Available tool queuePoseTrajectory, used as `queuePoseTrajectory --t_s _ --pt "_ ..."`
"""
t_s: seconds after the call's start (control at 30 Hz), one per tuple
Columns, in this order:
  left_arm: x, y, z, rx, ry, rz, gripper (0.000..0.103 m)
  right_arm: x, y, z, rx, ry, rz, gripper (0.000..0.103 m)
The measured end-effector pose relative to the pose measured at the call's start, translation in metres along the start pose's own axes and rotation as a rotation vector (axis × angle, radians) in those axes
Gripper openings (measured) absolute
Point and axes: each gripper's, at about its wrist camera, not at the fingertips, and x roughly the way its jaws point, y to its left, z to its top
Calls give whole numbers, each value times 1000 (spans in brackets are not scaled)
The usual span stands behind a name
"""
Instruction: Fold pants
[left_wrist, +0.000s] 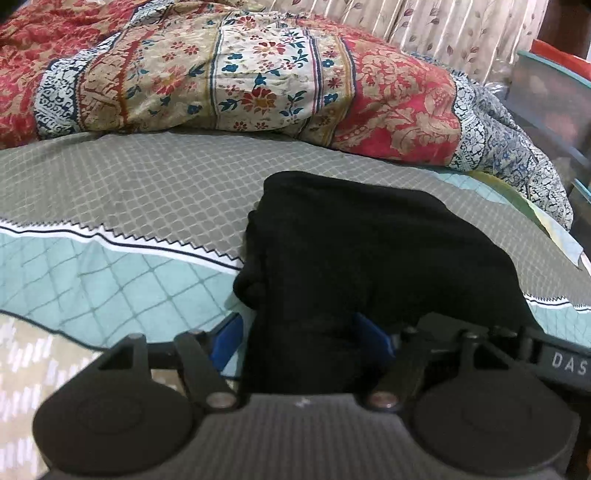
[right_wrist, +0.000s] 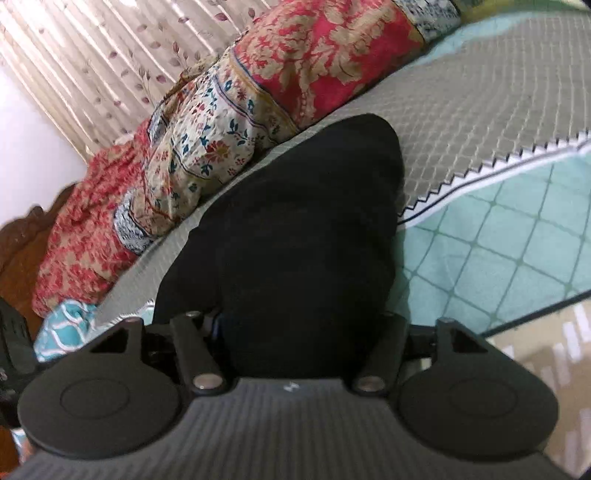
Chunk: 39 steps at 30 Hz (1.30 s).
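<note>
The bed (left_wrist: 122, 184) wears a sheet with a grey diamond-grid band, a white zigzag border and a teal checked field toward 6 o'clock. Black pants (left_wrist: 354, 251) lie bunched on the sheet at its middle. A red, cream and blue floral quilt (left_wrist: 236, 74) lies heaped along the far side, from 10 to 2 o'clock.

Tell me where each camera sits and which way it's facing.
Left wrist: on the left tool, looking down across black pants on the bedsheet; only tool parts show.
Right wrist: on the right tool, tilted, same pants; only tool parts.
Shared: pants, bedsheet, floral quilt, curtain.
</note>
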Motion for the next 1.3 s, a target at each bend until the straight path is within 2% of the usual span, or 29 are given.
queuePoseTrajectory --t_s 0.03,0.1,0.17,0.27,0.4,0.57,0.7,0.73,0.83,1.0,1.3 --pt "-8 -1 0 -5 10 9 72 -6 7 0 -13 -2 -27 78" --pt "-24 -2 2 -12 15 32 78 -24 15 -3 -22 -18 -89 83" --pt "-46 0 -1 -9 6 57 85 -51 18 -18 -20 -42 -148 83" --pt "-77 -2 -24 -1 36 96 90 -88 22 -49 3 -57 -166 85" --pt "-120 -10 -78 16 110 139 93 -135 32 -96 27 -35 -181 86" --pt "-164 -23 -134 47 168 168 101 -178 55 -143 -16 -2 -223 89" --pt "-202 -31 -164 59 181 170 103 -206 69 -177 -53 18 -237 99" --pt "-212 -33 -169 57 176 167 103 -210 73 -183 -66 25 -247 102" --pt "-236 -35 -179 44 162 168 103 -223 87 -202 -118 54 -273 103" --pt "-266 -36 -191 41 120 183 103 -241 98 -219 -129 54 -241 103" --pt "-290 -41 -203 72 73 214 103 -262 117 -236 -119 9 -247 103"
